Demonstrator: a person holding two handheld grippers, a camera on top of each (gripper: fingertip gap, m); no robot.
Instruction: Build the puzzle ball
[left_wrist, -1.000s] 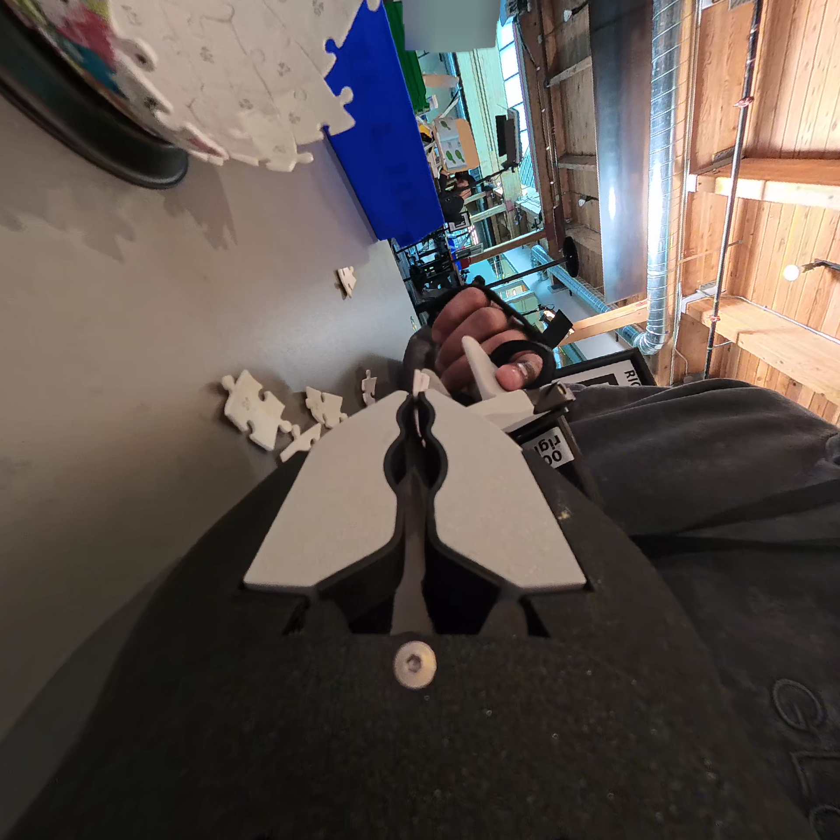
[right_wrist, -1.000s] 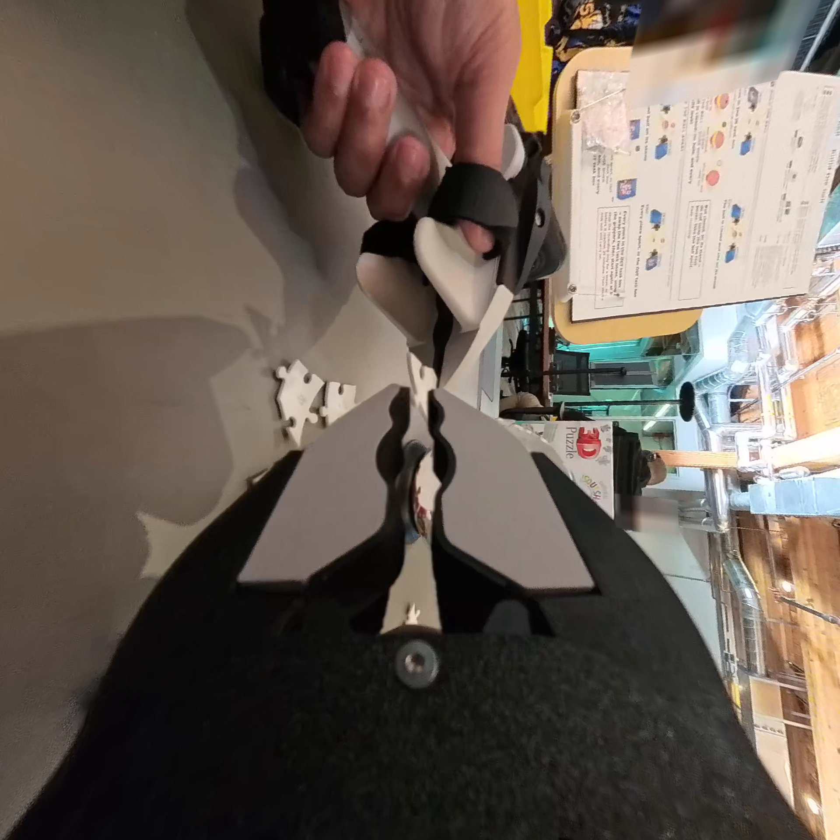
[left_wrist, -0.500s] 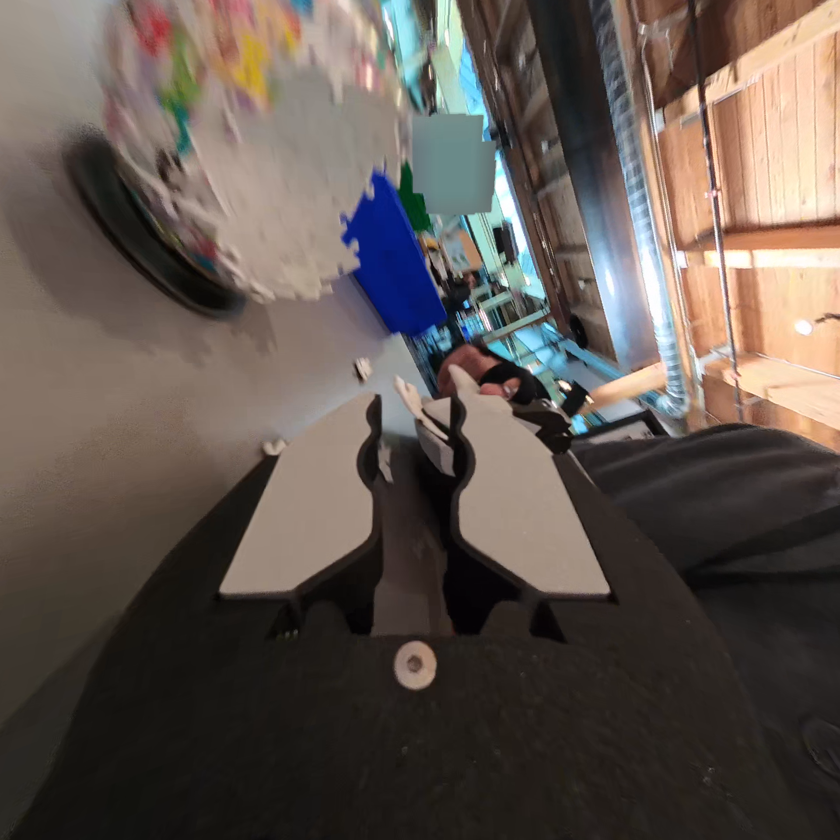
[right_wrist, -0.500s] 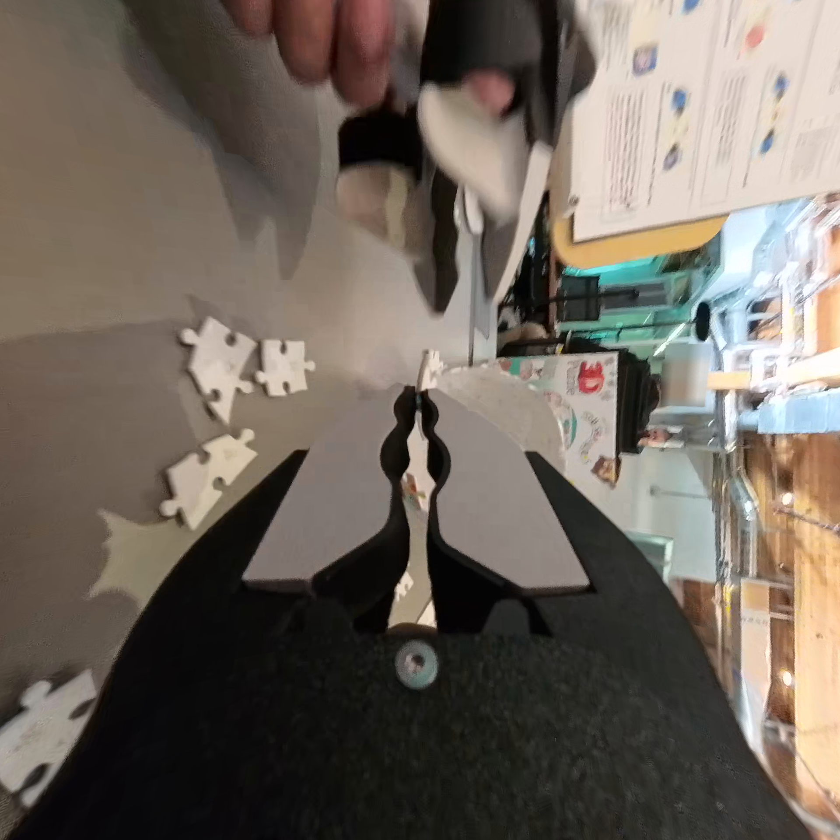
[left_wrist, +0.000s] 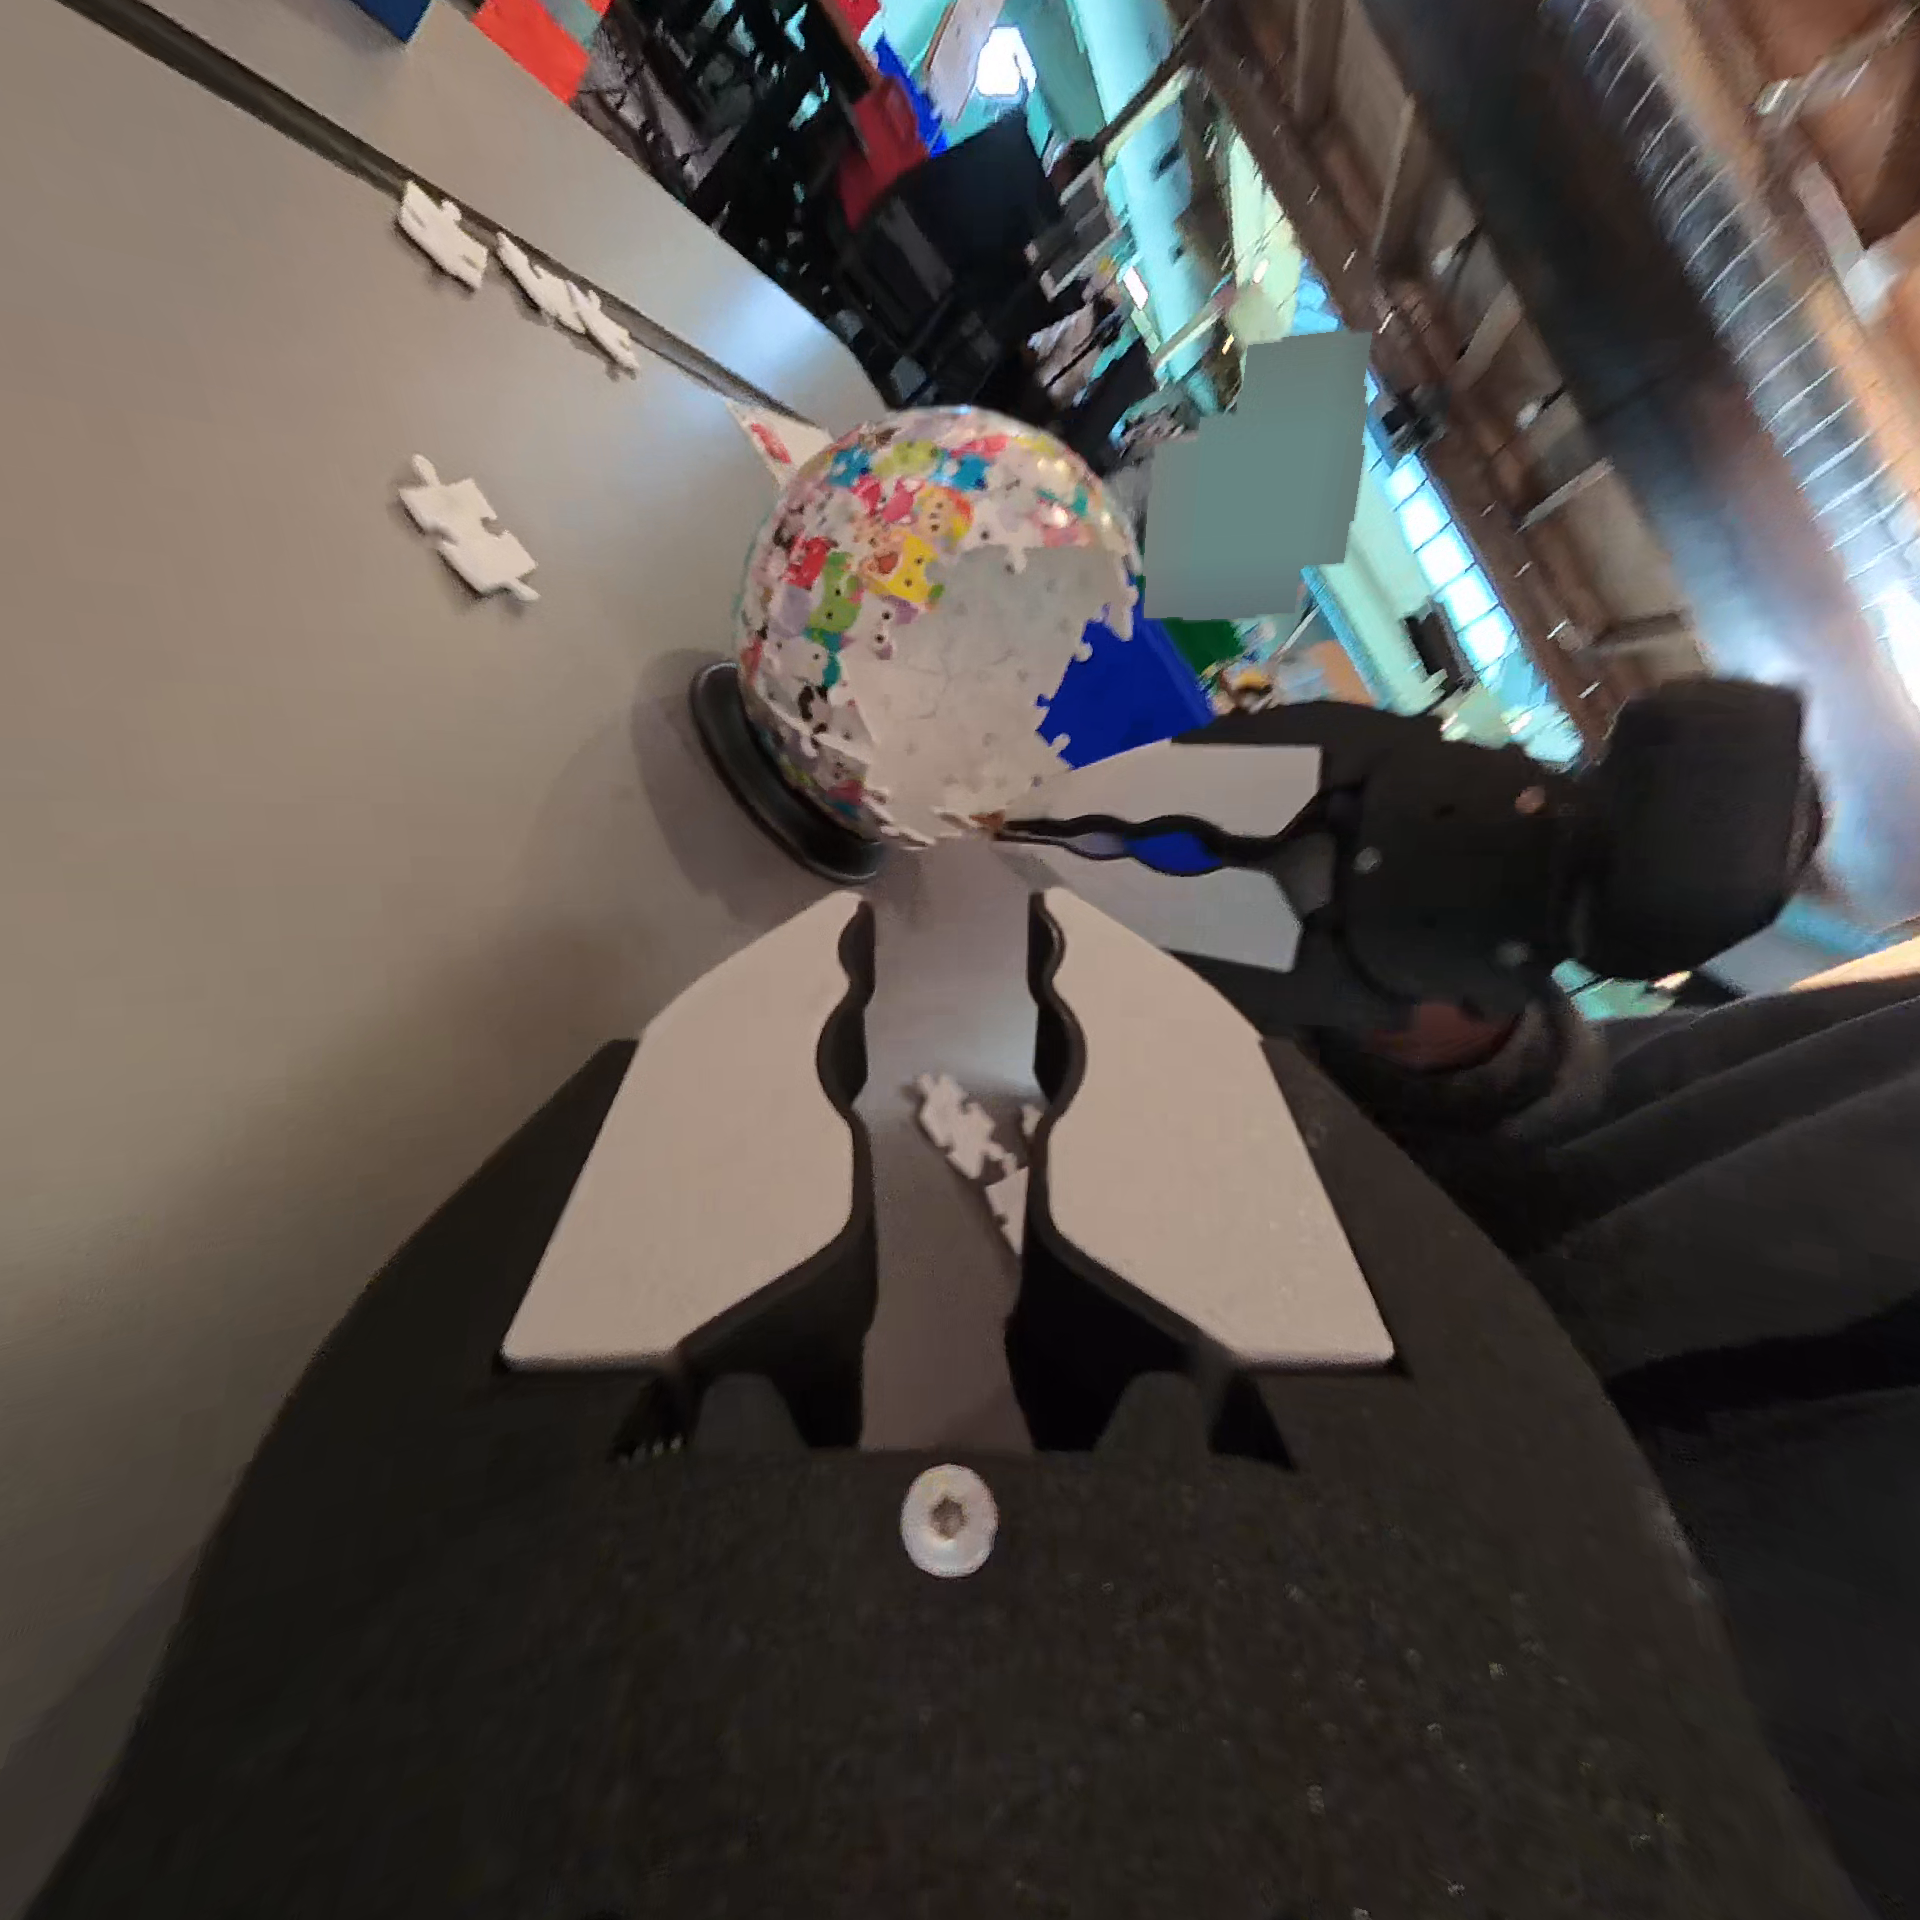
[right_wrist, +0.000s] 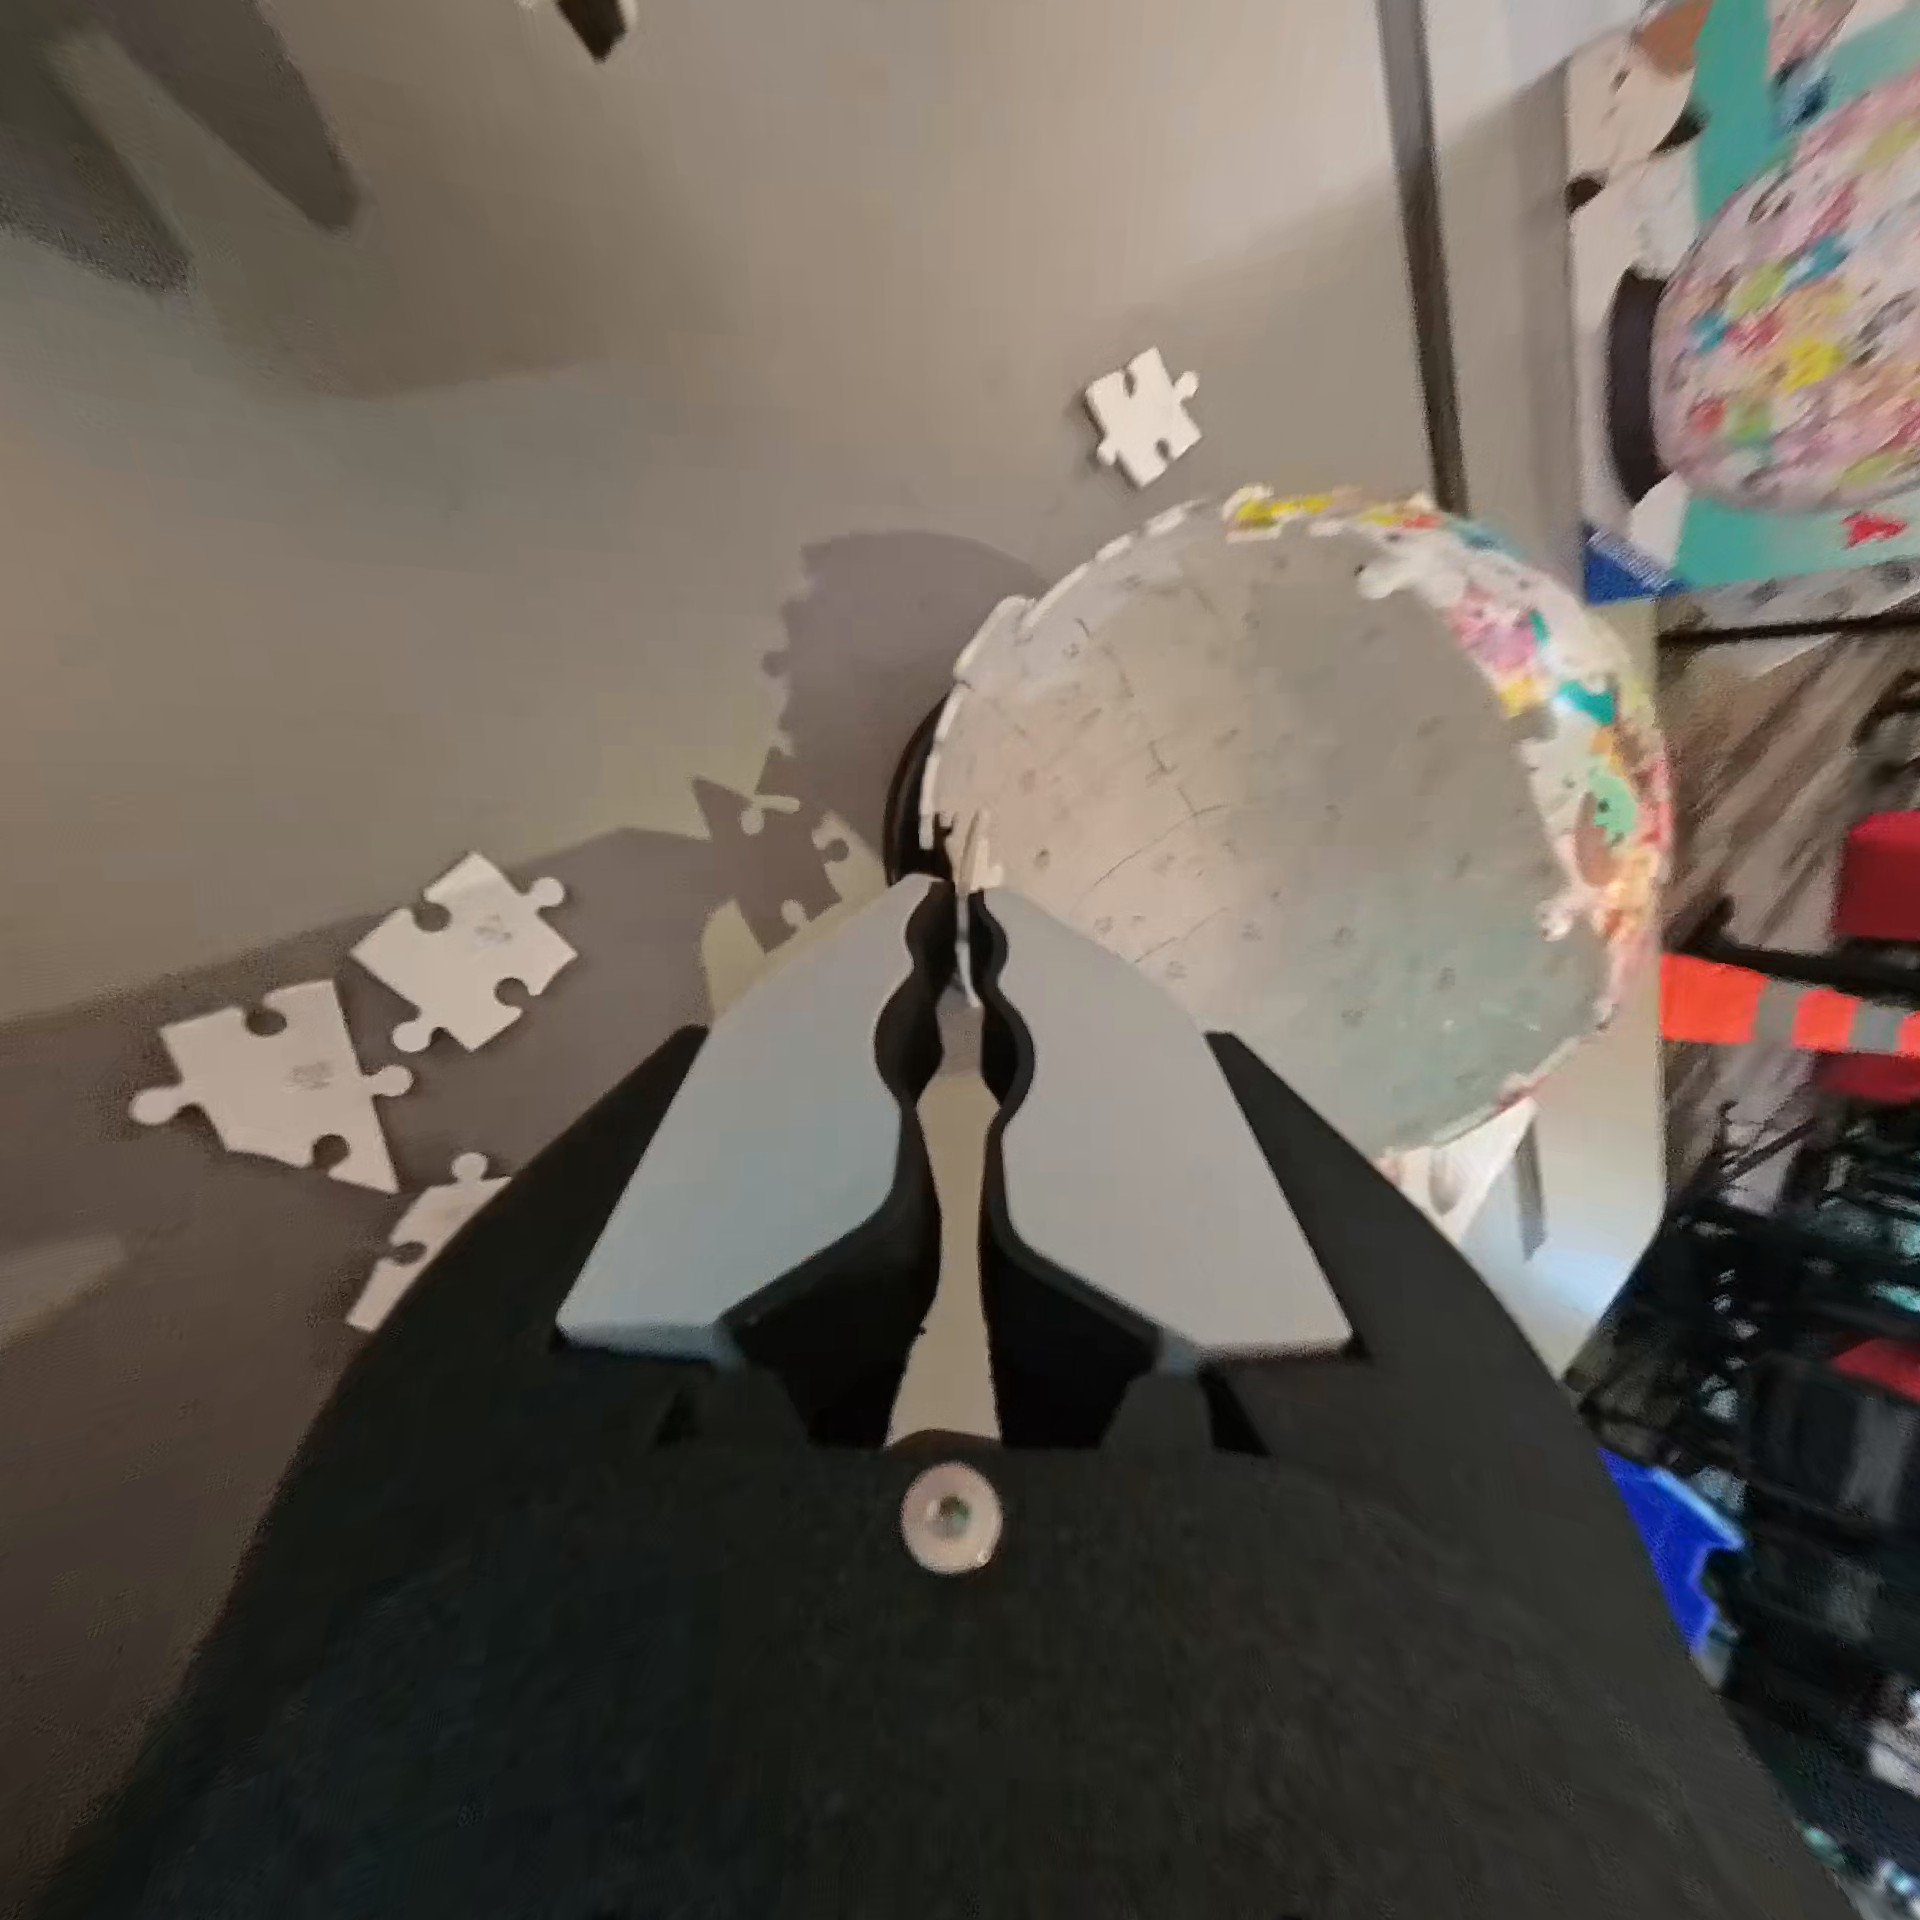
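Observation:
The puzzle ball (left_wrist: 914, 634), part coloured and part white inside, sits on a black ring stand (left_wrist: 764, 795). My left gripper (left_wrist: 945, 925) is open and empty, just short of the stand. My right gripper (right_wrist: 951, 899) is shut on a puzzle piece (right_wrist: 968, 961) seen edge-on, with its tips at the ball's open lower edge (right_wrist: 1278, 810). It also shows in the left wrist view (left_wrist: 1153, 821), reaching in from the right to the ball's rim.
Loose white pieces lie on the grey table: several left of the ball (right_wrist: 468, 966) (right_wrist: 270, 1081), one beyond it (right_wrist: 1143, 410), others far off (left_wrist: 468, 530) (left_wrist: 442, 234). One lies under my left fingers (left_wrist: 961, 1127). The puzzle box (right_wrist: 1787, 312) stands behind. About 11 centimeters separates my left fingertips from my right.
My left gripper has opened and let go of the piece, which stays in my right gripper. Both grippers have swung to face the ball, and the right has brought the piece to its edge.

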